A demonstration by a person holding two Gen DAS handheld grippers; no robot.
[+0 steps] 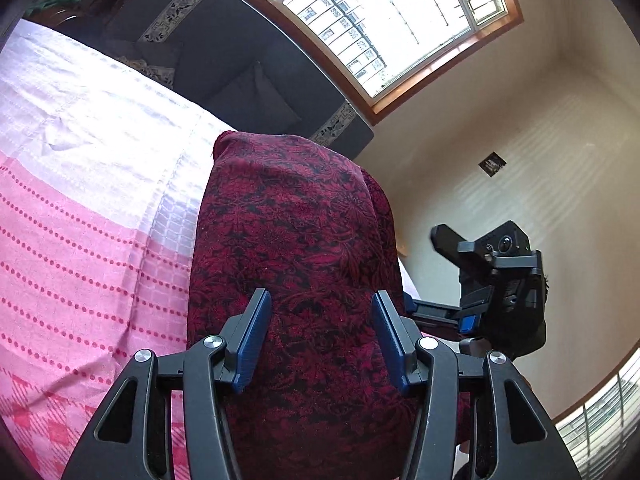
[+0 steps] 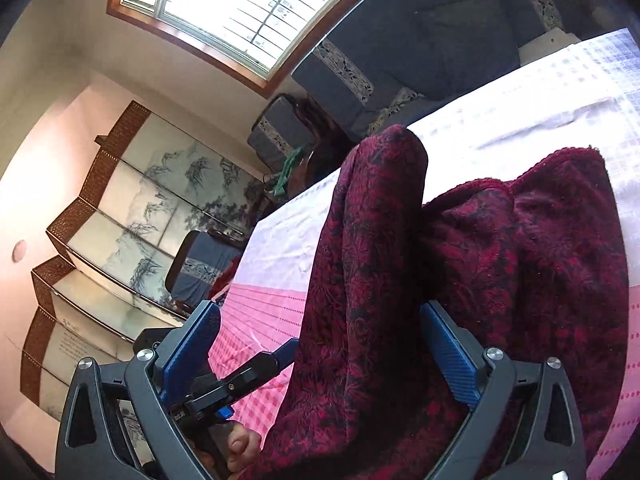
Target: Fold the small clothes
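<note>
— Left gripper (image 1: 321,336) first: what does its own camera give?

— Both blue pads spread wide, with the dark red patterned garment (image 1: 296,264) rising between them in a tall hump. The cloth fills the gap, yet neither pad visibly presses it, so nothing is pinched there. Left of the garment lies the pink-and-white checked cloth (image 1: 80,200) covering the surface beneath.

— And the right gripper (image 2: 320,350)?

— Spread too, wider still. Its right pad (image 2: 450,354) sits against the garment (image 2: 400,280); its left pad (image 2: 192,340) stands clear of the cloth, over the pink covering.

— What does one view hold that the other lacks?

— The left camera catches the right gripper (image 1: 500,284) from outside, off to the garment's right before a pale wall, and the dark sofa (image 1: 224,60) under the window (image 1: 384,12). The right camera shows the garment folded into two ridges — a tall narrow one and a broader mound lying on the covering — plus the left gripper's finger (image 2: 256,368) reaching in at the cloth's edge, a folding painted screen (image 2: 132,216), and fingertips (image 2: 240,444) at the bottom.
</note>
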